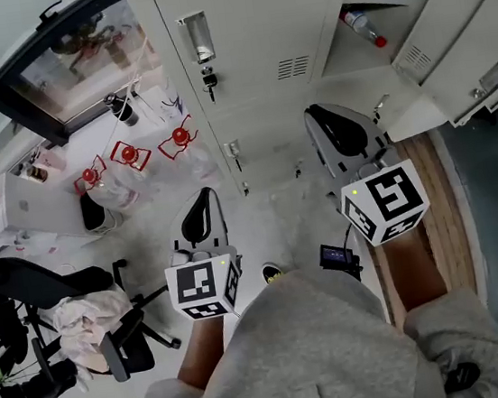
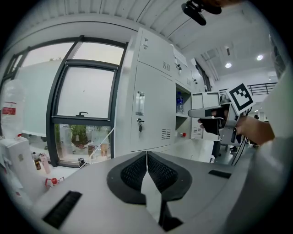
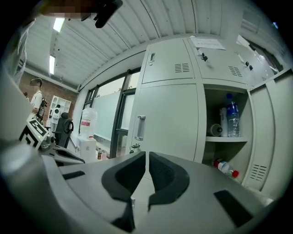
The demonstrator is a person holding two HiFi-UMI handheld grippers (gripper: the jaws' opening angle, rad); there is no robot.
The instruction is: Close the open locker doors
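A bank of pale lockers (image 1: pixel 244 21) stands ahead. The locker with the handle (image 1: pixel 198 36) is closed. To its right a compartment (image 1: pixel 361 15) stands open, with a red-capped bottle (image 1: pixel 363 28) lying on its floor and its door (image 1: pixel 444 22) swung out to the right. The right gripper view shows the same open compartment (image 3: pixel 224 132), a standing water bottle (image 3: pixel 232 116) and the open door (image 3: pixel 274 137). My right gripper (image 1: pixel 330 119) (image 3: pixel 146 160) is shut and empty, in front of the open compartment. My left gripper (image 1: pixel 199 200) (image 2: pixel 147 157), also shut and empty, faces the closed locker (image 2: pixel 153 109).
Water jugs with red caps (image 1: pixel 129 155) sit on the floor at the left below a window (image 1: pixel 75 52). An office chair (image 1: pixel 82 316) with cloth on it is at the lower left. A wooden strip (image 1: pixel 446 213) runs along the right. A person (image 3: pixel 34 98) stands far off.
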